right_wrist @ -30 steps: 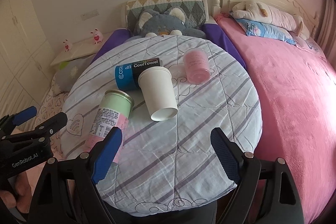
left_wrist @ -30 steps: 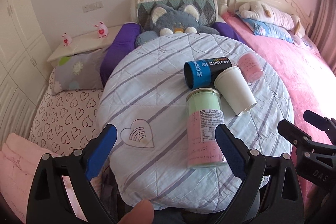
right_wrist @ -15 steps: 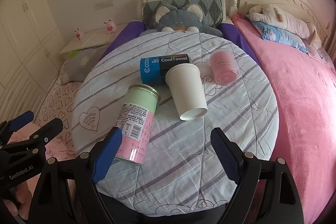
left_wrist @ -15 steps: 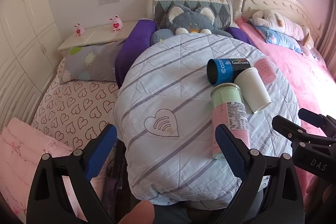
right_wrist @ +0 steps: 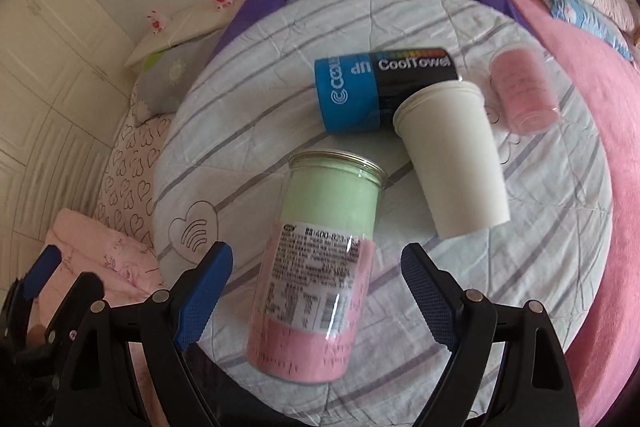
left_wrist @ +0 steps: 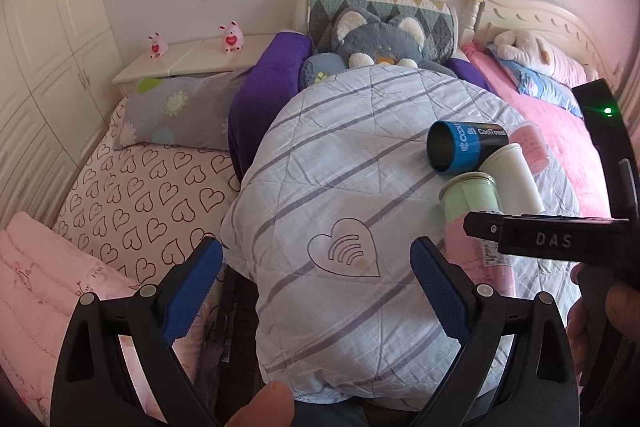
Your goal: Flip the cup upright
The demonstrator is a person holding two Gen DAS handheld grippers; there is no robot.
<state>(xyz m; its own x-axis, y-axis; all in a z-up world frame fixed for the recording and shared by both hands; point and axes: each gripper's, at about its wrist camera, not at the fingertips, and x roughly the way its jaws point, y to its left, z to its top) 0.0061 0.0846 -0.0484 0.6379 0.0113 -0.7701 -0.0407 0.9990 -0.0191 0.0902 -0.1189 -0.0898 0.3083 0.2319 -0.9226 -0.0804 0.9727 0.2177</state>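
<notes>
**Both grippers open over the quilt, cup on its side**

With jaws spread wide, right gripper (right_wrist: 316, 281) grasps nothing; blue pads (right_wrist: 204, 283) flank the lower, pink end of the green-and-pink canister (right_wrist: 320, 259), apparently above it rather than touching, though depth is hard to judge from this view. Canister lying down, metal-rimmed end pointing away, printed label up.

Just beyond and right of the canister: white paper cup (right_wrist: 452, 163), lying on its side on the round striped quilt (right_wrist: 560, 247), one end toward the headboard, the other toward the camera. Far end touching or nearly touching the blue-and-black CoolTowel tube (right_wrist: 384, 87), also lying flat. Small pink cup (right_wrist: 524, 95) farther right, on its side, apart from the white one.

Left gripper (left_wrist: 316, 279) likewise released, pads (left_wrist: 438, 287) wide apart, holding nothing, hovering over the near left part of the quilt above the embroidered heart (left_wrist: 346, 253). From here the right tool's black body marked DAS (left_wrist: 560, 239) crosses in front of the canister (left_wrist: 472, 199) and hides the lower part of the cup (left_wrist: 516, 175). Tube's open dark end (left_wrist: 444, 147) facing this camera.

Beyond the quilt: grey plush cat (left_wrist: 380, 43) at the headboard, pink bedspread (left_wrist: 560, 123) on the right, heart-print sheet (left_wrist: 140, 195) on the left.
</notes>
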